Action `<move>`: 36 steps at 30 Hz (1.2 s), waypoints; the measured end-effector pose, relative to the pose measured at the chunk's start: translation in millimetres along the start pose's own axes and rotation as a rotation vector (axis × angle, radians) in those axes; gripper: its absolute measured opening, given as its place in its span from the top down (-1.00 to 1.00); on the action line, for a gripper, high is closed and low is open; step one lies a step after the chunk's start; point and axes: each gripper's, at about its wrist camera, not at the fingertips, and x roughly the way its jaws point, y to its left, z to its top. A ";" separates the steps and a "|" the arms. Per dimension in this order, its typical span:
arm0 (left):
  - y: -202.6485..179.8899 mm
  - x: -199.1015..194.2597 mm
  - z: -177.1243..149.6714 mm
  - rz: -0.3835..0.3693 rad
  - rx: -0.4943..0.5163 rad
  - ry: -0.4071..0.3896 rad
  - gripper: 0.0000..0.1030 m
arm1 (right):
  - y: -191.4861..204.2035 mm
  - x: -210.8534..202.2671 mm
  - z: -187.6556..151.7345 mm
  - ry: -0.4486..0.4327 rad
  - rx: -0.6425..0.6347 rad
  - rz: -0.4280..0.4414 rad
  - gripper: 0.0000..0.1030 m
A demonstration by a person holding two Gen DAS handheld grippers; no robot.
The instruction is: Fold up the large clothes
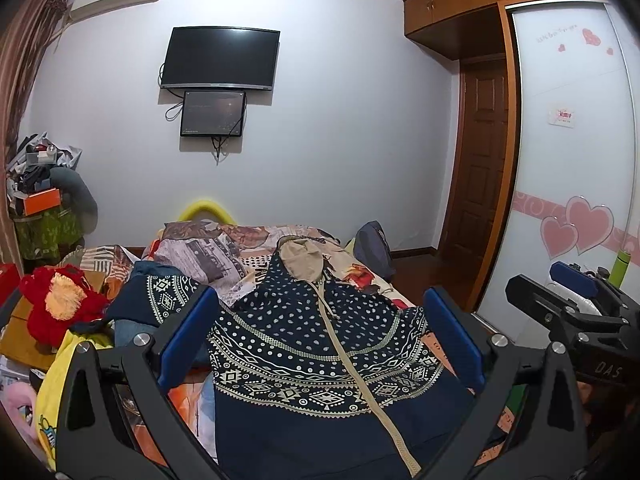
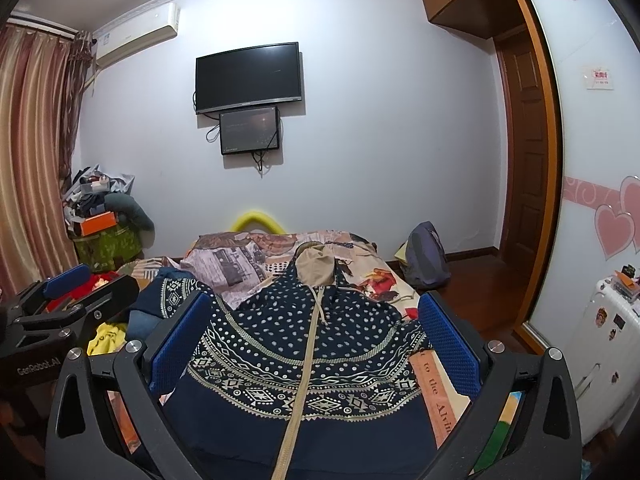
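- Hoodie (image 1: 320, 344): navy knit with cream dots and bands of diamond pattern; lies flat on the bed (image 1: 248, 248), front up, hood toward the far wall.
- Hood (image 1: 302, 258): plain beige lining, rounded, opened out.
- Zipper (image 2: 304, 364): beige, closed, runs down the centre; a drawstring hangs beside it.
- Left sleeve (image 1: 160, 296): bunched into a heap at the hoodie's left side; its end is not visible.
- Hem: cut off by the lower edge in both views.
- Left gripper (image 1: 320, 332): black frame, blue textured pads, jaws wide apart above the hoodie, gripping nothing.
- Right gripper (image 2: 316, 340): same build, jaws likewise spread wide, empty, over the hoodie.
- Bedcover (image 2: 376, 280): printed patchwork of pictures and lettering; mostly covered by the hoodie.
- Clutter (image 1: 60, 308): red plush and yellow cloth left of the bed; items hard to tell apart.
- TV (image 1: 220, 58): dark, flat, on the wall; a smaller screen (image 1: 212, 114) hangs below it.
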 end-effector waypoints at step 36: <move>-2.7 0.9 -1.0 -0.003 0.000 0.006 -1.00 | 0.8 1.2 0.7 -0.001 0.005 0.007 -1.00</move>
